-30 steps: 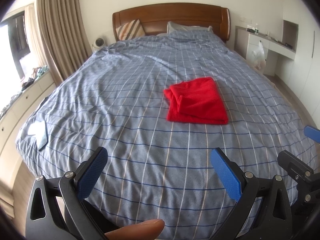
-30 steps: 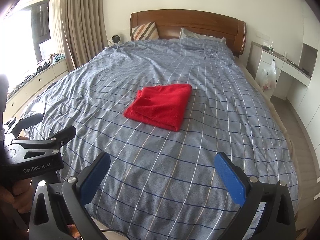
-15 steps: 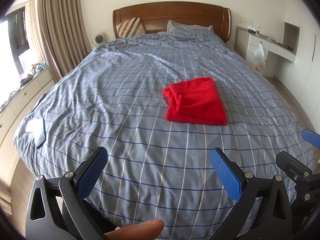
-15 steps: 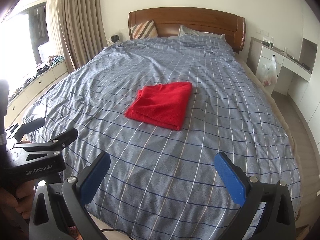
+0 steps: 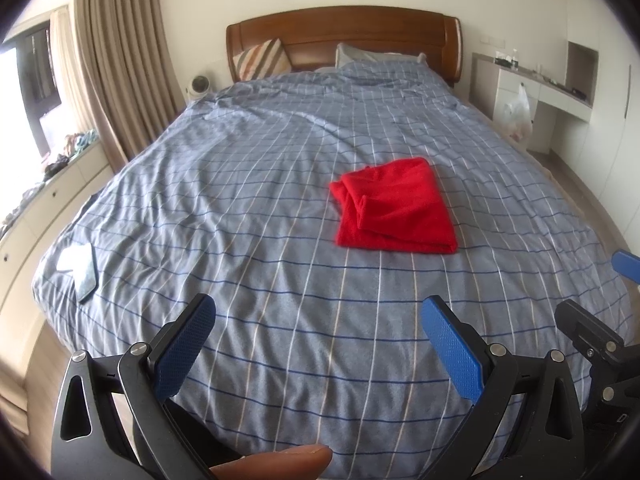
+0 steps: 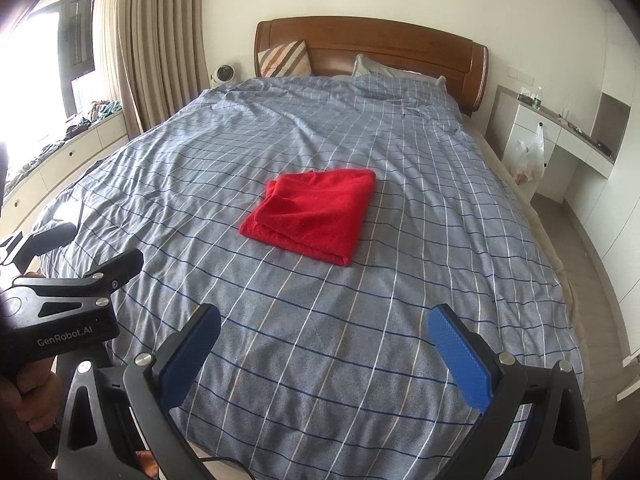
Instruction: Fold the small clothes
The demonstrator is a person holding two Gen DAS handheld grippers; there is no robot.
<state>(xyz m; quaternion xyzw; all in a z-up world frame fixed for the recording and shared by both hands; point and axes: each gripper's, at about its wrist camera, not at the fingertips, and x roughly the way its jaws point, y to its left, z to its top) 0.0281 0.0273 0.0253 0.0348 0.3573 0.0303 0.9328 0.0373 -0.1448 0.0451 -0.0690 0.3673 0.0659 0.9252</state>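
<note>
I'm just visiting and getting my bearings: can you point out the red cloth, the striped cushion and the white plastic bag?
red cloth [image 6: 316,210], right wrist view, middle of its folded top layer.
striped cushion [image 5: 262,60], left wrist view, centre of its striped face.
white plastic bag [image 6: 530,156], right wrist view, its bulging middle.

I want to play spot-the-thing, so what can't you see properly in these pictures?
- Red folded garment: its type is unclear, since the folds hide its shape in both views.
- Plastic bag by the desk: contents too small to make out.
- Flat object at the bed's corner: partly washed out by glare in the left wrist view.
- Bed's near edge: hidden behind both open grippers, left gripper, right gripper.
</note>
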